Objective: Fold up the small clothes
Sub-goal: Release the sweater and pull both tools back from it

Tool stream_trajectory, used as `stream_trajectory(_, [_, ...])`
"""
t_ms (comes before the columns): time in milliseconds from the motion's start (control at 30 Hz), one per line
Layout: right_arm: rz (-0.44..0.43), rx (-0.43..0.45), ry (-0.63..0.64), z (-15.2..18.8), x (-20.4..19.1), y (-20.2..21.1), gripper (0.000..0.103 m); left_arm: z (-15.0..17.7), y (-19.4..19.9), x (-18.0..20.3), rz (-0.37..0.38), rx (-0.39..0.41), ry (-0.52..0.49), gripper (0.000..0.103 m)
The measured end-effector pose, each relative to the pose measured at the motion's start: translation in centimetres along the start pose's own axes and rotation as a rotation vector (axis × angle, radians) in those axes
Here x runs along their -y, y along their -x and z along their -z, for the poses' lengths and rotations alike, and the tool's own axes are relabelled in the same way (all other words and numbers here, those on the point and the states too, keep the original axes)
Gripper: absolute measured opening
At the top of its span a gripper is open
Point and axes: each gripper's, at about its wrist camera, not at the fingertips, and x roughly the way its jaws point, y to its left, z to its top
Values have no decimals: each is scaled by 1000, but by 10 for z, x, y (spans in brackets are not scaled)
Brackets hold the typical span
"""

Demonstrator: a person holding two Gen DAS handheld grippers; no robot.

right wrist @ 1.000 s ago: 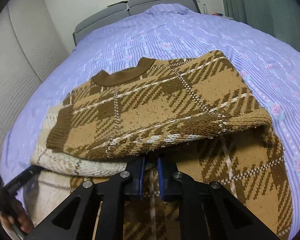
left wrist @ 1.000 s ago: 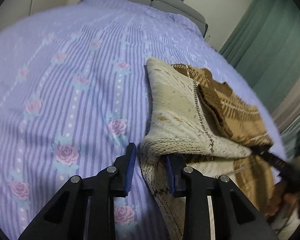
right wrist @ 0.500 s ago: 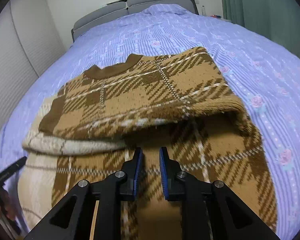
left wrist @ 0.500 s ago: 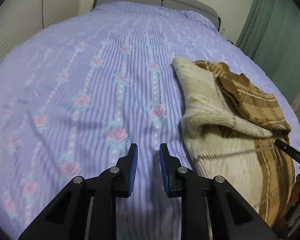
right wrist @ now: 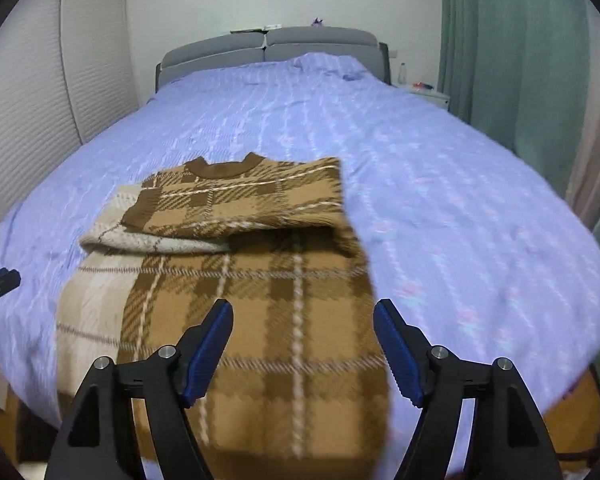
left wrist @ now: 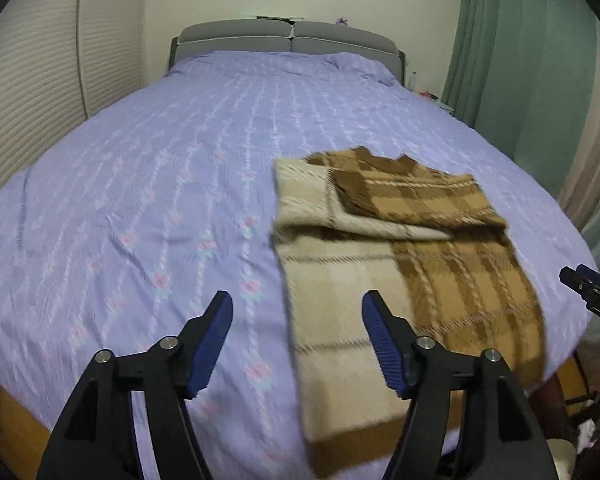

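Note:
A brown and cream plaid knit sweater (left wrist: 412, 248) (right wrist: 236, 272) lies on the bed with its upper part folded down over its body, collar toward the headboard. Its lower hem hangs over the bed's near edge. My left gripper (left wrist: 296, 320) hovers above the sweater's cream left side, jaws opening, nothing between them. My right gripper (right wrist: 302, 322) hovers over the brown lower body of the sweater, jaws opening too and holding nothing. Each gripper's tip shows at the edge of the other's view.
The bed (left wrist: 160, 168) wears a lilac striped cover with pink roses, wide and bare left of the sweater. A grey headboard (left wrist: 288, 38) stands at the far end. Green curtains (right wrist: 500, 52) hang on the right, white slatted doors (left wrist: 28, 92) on the left.
Both grippers let go of the folded sweater edge, pulled back and up toward the foot of the bed, and spread their jaws wide. The sweater stayed folded.

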Motion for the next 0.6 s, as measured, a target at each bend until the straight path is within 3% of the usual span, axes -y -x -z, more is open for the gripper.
stream_trajectory(233, [20, -10, -15, 35, 34, 36, 73, 43, 12, 24, 28, -61, 0, 70])
stream_trajectory(600, [21, -167, -182, 98, 58, 14, 73, 95, -19, 15, 26, -223, 102, 70])
